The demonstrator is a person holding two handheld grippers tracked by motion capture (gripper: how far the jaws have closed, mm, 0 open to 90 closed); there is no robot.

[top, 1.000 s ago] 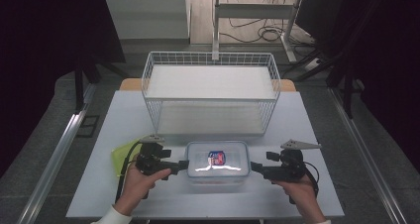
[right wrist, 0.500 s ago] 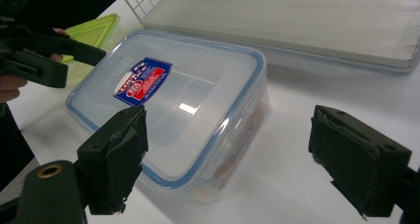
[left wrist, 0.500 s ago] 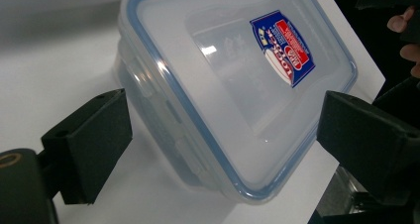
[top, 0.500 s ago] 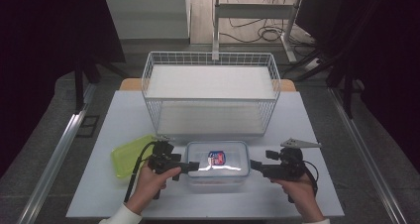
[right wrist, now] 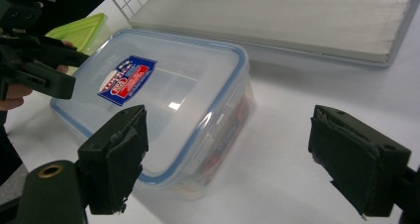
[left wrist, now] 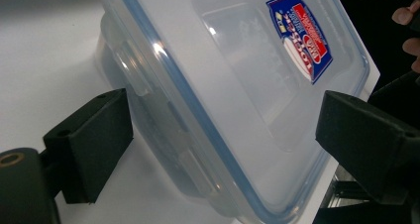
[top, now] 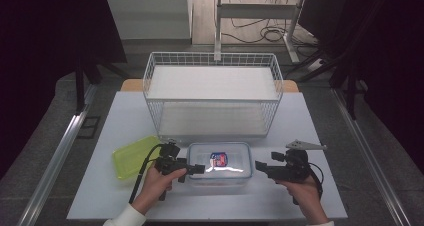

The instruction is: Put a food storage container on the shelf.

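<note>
the lidded clear container (top: 219, 163) sits on the table (top: 100, 196) before the wire basket (top: 214, 93), left gripper (top: 196, 169) and right gripper (top: 260, 166) flank it wide open, holding nothing, so lifting likely remains.

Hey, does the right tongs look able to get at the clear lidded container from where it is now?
Probably yes. The right tongs sit open just beside the clear container, with bare table between them. The left tongs are at the opposite end, so they should not block it.

Clear box (top: 218, 163) (blue-rimmed, red-blue label) beside yellow-green lid (top: 134, 156).
</note>
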